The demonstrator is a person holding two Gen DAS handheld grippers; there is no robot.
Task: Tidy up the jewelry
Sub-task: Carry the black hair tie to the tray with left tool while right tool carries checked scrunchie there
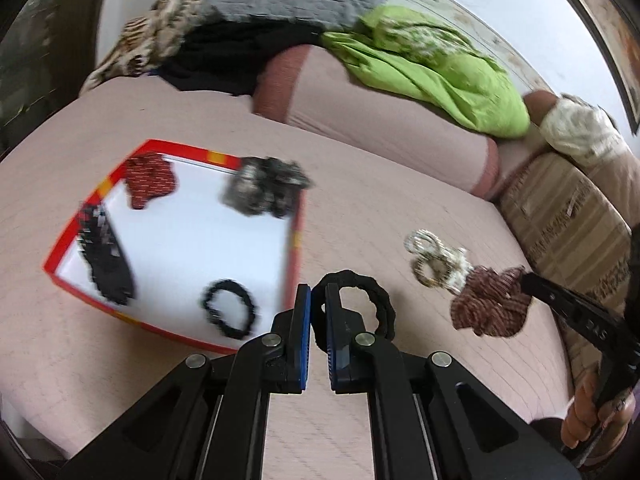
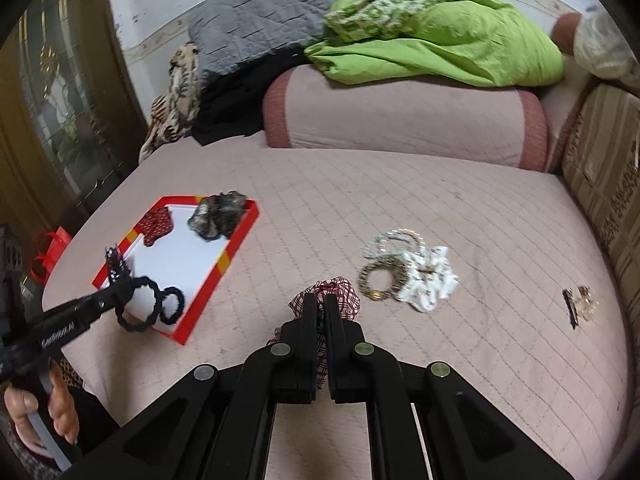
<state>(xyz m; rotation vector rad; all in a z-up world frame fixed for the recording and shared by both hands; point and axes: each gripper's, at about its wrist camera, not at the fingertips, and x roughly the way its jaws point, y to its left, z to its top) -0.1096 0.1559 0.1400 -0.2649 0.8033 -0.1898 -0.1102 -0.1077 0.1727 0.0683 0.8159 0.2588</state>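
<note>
My left gripper is shut on a black braided hair tie, held just right of the red-rimmed white tray; it also shows in the right wrist view. My right gripper is shut on a red plaid scrunchie, held above the bed; it shows in the left wrist view. The tray holds a red scrunchie, a grey scrunchie, a black patterned piece and a black hair tie.
Beaded bracelets and a white scrunchie lie on the pink bedspread. A hair clip lies far right. A bolster, a green cloth and a grey quilt sit behind.
</note>
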